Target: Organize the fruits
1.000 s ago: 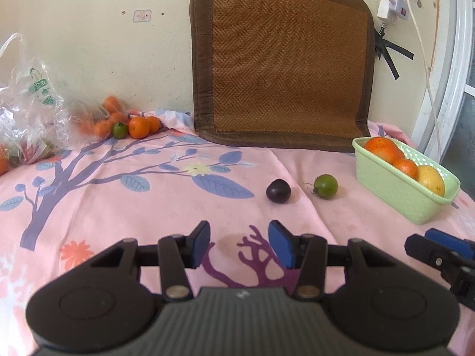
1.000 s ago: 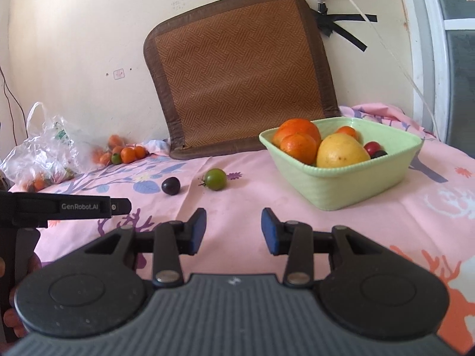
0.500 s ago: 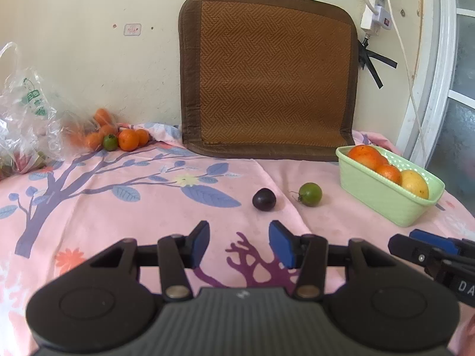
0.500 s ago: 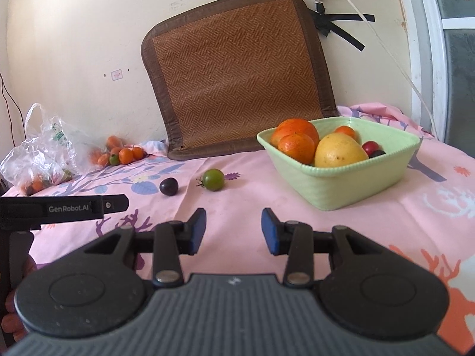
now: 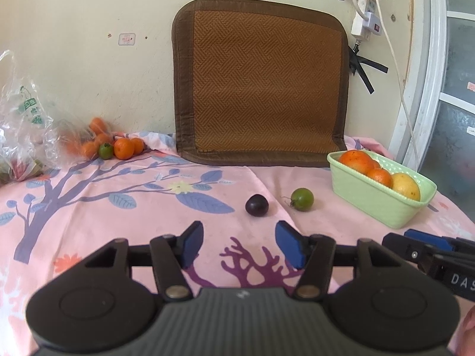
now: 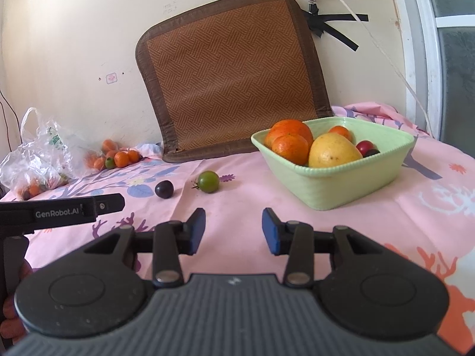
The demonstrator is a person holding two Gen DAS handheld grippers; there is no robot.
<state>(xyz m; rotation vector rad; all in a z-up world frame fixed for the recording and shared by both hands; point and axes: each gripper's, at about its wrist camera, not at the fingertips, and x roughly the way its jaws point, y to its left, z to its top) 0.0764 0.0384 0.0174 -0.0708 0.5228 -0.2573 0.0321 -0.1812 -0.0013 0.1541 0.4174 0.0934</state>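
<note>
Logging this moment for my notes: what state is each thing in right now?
left tool: open, empty.
right tool: open, empty.
green basket: upright, holding several fruits.
dark plum: loose on the cloth.
green fruit: loose on the cloth beside the plum.
plastic bag: crumpled, fruit inside.
woven mat: leaning against the wall.

Pale green ribbed plastic basket (image 6: 350, 191) holds orange, yellow and red fruit. Dark purple round plum (image 5: 256, 204) and green round tomato (image 5: 302, 199) sit on pink cotton tablecloth (image 5: 98, 225) printed with purple trees, blue leaves. Brown herringbone woven mat (image 5: 261, 89) has a darker brown border.
</note>
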